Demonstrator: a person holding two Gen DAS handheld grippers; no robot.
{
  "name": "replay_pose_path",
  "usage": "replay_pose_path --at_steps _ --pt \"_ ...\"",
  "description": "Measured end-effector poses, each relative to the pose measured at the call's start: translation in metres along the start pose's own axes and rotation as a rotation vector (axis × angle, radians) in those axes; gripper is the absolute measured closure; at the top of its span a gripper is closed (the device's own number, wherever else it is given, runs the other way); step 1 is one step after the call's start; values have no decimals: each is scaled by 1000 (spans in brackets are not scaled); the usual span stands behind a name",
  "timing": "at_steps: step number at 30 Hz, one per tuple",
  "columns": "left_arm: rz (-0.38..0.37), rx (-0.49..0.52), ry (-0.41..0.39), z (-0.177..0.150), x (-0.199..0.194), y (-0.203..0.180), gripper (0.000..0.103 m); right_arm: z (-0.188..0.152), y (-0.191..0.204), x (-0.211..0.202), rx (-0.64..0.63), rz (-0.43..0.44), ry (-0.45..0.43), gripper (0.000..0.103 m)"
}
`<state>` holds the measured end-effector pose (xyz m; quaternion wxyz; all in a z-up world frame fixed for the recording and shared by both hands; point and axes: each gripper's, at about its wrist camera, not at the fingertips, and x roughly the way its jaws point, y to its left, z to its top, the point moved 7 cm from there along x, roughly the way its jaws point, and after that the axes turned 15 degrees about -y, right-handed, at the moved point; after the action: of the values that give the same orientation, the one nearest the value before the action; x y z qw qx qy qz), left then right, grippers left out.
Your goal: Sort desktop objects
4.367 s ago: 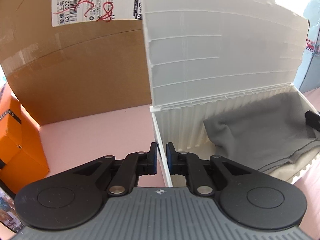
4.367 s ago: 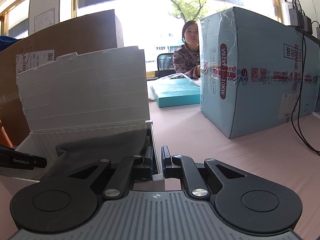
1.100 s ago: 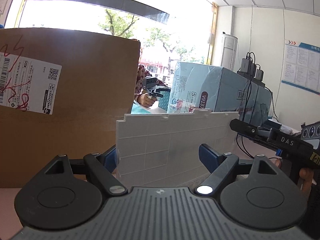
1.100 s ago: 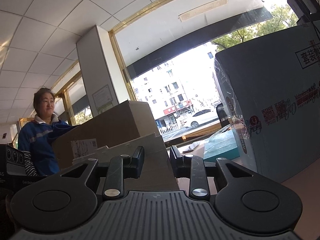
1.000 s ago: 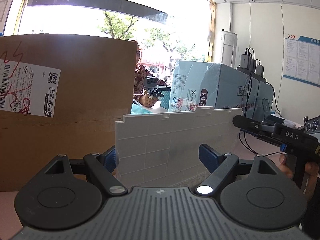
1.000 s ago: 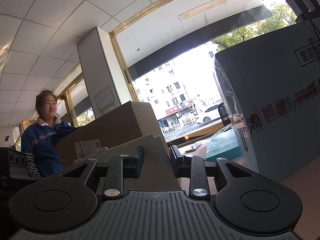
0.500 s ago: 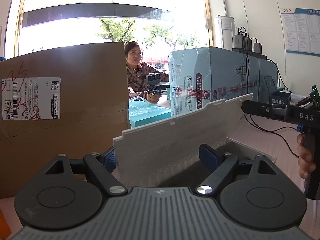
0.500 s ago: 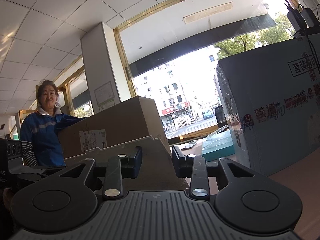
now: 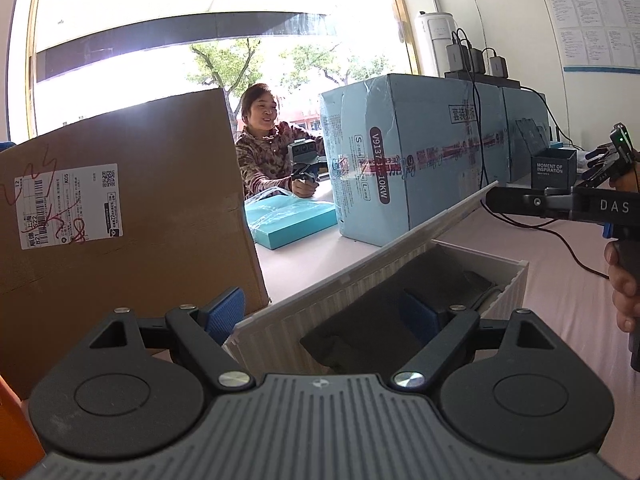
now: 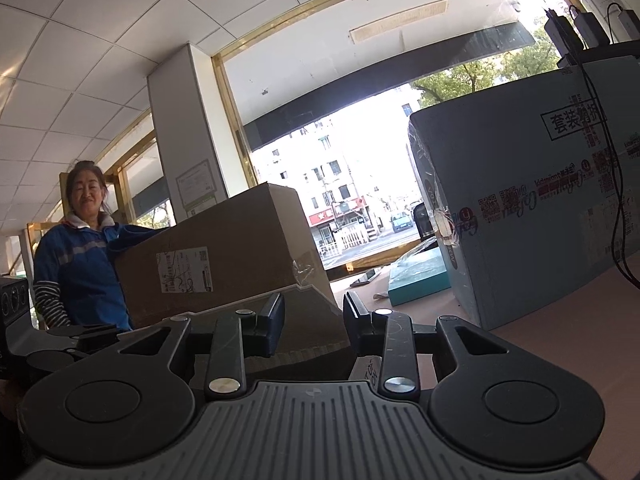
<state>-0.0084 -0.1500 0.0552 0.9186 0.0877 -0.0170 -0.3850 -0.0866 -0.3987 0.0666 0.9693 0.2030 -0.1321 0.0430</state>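
A white ribbed storage box (image 9: 506, 292) stands on the pink table, with dark grey cloth (image 9: 400, 304) inside it. Its white lid (image 9: 360, 268) slants about halfway down over the opening. My left gripper (image 9: 322, 314) is open wide, its blue pads on either side of the box's near end and the lid's lower edge. In the right wrist view, my right gripper (image 10: 310, 320) is open, and the lid's raised corner (image 10: 308, 300) shows in the gap between its fingers. The right tool's black body (image 9: 580, 206), held in a hand (image 9: 624, 284), reaches to the lid's upper edge.
A big brown carton (image 9: 120, 220) stands close on the left, with an orange box (image 9: 12, 432) at its foot. A light blue carton (image 9: 400, 168), a teal flat box (image 9: 292, 220) and a black cube (image 9: 554, 170) lie behind. One person (image 9: 268, 152) sits across the table; another (image 10: 80, 264) stands by the carton.
The lid has tipped from upright to about halfway down, with both grippers following it. Earlier each gripper was shut on a box wall; both are open now.
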Motion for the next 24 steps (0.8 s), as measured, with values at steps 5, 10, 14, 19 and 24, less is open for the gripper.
replay_pose_path --at_steps 5,10,14,19,24 --pt "-62 -23 1 2 -8 -8 19 26 -7 -6 116 -51 -125 56" --pt "-100 22 -12 12 -18 -15 19 22 8 -1 50 -54 -93 60" --pt "-132 -38 -88 39 -37 -9 19 10 18 3 16 -20 -46 61" --pt "-118 -70 -79 42 -39 -11 19 0 19 6 -6 -22 3 74" --pt "-79 -89 34 13 -15 -20 48 -21 24 11 -100 -49 87 94"
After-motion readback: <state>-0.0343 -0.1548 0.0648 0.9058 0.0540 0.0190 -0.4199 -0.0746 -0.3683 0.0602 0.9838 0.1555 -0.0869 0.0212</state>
